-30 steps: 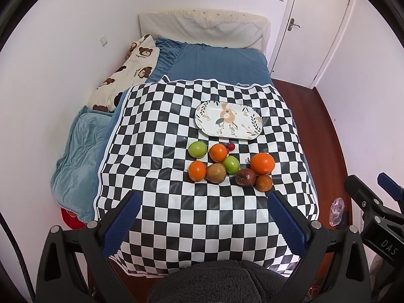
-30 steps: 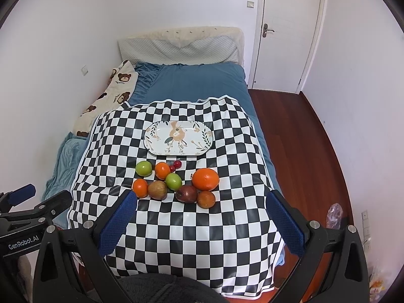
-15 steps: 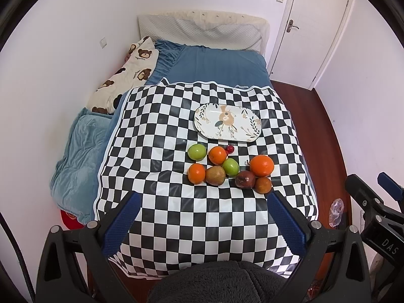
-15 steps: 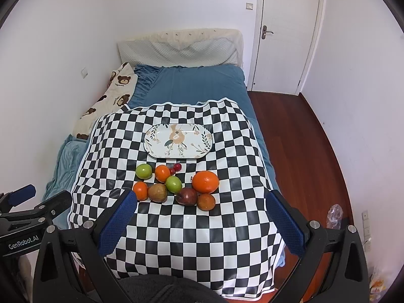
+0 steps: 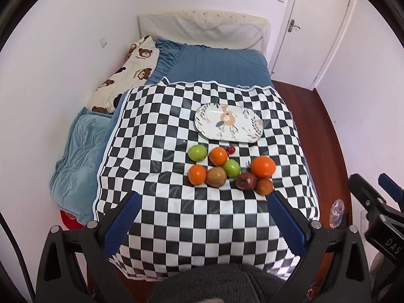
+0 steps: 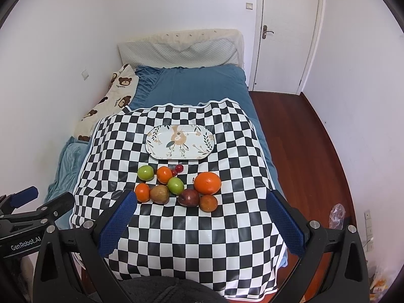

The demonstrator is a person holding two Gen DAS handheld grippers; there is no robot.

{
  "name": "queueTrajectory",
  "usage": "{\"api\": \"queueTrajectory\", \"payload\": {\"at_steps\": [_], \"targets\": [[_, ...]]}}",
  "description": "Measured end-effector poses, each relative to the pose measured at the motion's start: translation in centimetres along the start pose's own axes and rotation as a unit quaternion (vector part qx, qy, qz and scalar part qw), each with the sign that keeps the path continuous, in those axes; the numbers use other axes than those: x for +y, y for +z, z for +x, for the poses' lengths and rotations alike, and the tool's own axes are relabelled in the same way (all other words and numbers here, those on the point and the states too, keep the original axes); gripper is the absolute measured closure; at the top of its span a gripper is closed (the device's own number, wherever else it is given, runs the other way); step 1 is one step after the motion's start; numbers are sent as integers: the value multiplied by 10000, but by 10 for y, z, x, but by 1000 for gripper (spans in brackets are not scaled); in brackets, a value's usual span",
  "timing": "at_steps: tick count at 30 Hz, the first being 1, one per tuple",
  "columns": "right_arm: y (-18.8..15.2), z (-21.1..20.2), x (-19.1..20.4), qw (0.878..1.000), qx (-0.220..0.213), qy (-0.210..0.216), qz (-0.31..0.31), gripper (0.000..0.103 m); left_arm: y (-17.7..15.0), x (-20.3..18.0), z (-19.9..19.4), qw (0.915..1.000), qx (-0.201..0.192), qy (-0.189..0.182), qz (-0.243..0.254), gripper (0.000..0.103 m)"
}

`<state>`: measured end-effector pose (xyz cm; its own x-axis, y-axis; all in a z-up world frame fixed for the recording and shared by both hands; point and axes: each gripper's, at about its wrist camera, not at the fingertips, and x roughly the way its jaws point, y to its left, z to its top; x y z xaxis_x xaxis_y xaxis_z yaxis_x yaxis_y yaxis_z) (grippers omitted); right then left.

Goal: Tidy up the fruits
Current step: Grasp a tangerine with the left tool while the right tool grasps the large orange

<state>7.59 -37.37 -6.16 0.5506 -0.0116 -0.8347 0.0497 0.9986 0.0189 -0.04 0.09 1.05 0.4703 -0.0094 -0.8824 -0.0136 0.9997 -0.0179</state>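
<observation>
Several fruits lie in a cluster on a black-and-white checkered cloth [image 5: 164, 131]: a large orange [image 5: 262, 167] [image 6: 207, 182], smaller oranges, two green apples [image 5: 197, 152] [image 6: 145, 172], a brown pear [image 5: 216, 176], a dark red fruit [image 6: 188, 197] and small red cherries [image 6: 179, 168]. Beyond them rests an empty oval floral plate [image 5: 228, 122] [image 6: 179, 142]. My left gripper [image 5: 202, 207] hovers open, above and short of the fruits. My right gripper [image 6: 202, 202] is open too, its tips level with the front row. Neither holds anything.
The cloth covers the foot of a blue bed [image 6: 197, 85] against the left wall, with a bear-print pillow [image 5: 126, 73] and a blue blanket [image 5: 75, 151]. Wooden floor [image 6: 303, 139] and a white door [image 6: 285, 30] lie to the right. A plastic bag [image 6: 337, 214] sits on the floor.
Both grippers have drifted slightly forward and down toward the fruits, which appear a little nearer. Fingers stay open and no fruit has moved.
</observation>
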Motion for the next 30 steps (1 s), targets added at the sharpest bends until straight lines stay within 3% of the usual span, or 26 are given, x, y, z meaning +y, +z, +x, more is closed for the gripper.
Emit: {"api": "queueTrajectory", "payload": {"at_steps": [4,8,12,16,20,26,30], "targets": [[7,18,-1,9998,-217,54,3,0,15,4,19,9990,-67,390,-196,0],[19,75,-12,9988,381,218,232,0,35,14,72,9974,243,605,-314,0],[23,147,-31,9901,1069,632,660,0,43,35,155,9937,792,683,-394,0],[26,218,-36,9808,1594,703,882,0,45,43,223,9888,1261,726,-331,0],[34,278,-40,9712,2022,695,1048,0,48,41,288,9805,1874,525,-264,0],[33,350,-50,9568,2476,779,1314,0,35,36,360,9597,2768,95,-465,1],[36,388,-51,9490,2643,903,1466,0,31,27,390,9508,3012,-248,-690,5]]}}
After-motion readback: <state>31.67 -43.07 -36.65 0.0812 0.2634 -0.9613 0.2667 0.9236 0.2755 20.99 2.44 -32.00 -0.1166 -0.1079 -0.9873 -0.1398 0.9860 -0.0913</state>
